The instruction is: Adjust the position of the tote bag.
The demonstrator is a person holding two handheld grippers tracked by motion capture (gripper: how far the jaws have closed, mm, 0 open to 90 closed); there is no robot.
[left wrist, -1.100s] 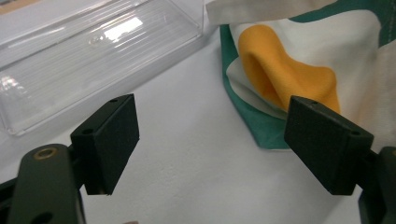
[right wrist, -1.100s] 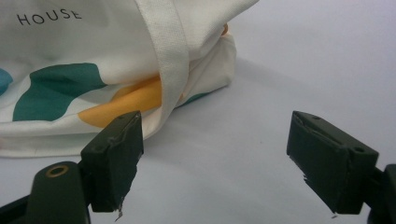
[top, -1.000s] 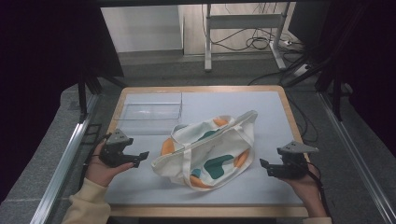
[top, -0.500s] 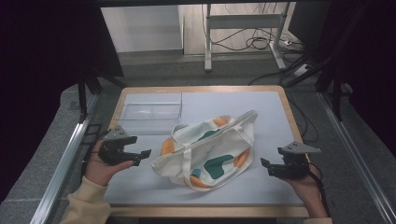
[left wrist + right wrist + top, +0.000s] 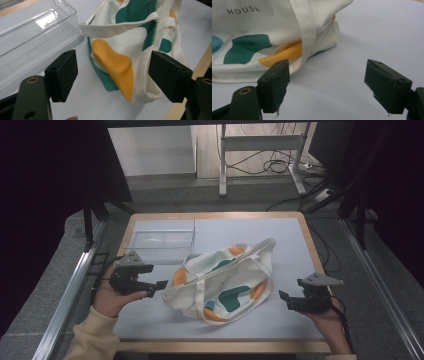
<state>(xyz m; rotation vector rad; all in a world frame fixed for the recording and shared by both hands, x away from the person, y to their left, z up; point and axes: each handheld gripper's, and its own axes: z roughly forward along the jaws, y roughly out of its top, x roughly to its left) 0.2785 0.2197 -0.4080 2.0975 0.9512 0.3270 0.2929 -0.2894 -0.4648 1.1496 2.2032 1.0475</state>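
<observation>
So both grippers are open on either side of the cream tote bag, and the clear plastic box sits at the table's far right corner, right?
Not quite. The clear plastic box sits at the far left corner of the table, beyond the left gripper, as the high view shows. The rest holds: the left gripper and the right gripper are both open, on either side of the cream tote bag.

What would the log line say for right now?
left claw: open, beside tote bag | right claw: open, apart from bag | clear box: behind left claw

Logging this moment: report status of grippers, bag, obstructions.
Left gripper open, just short of the tote bag. Right gripper open, clear of it. Bag flat on the mat, ungripped. Clear plastic box beside it.
</observation>
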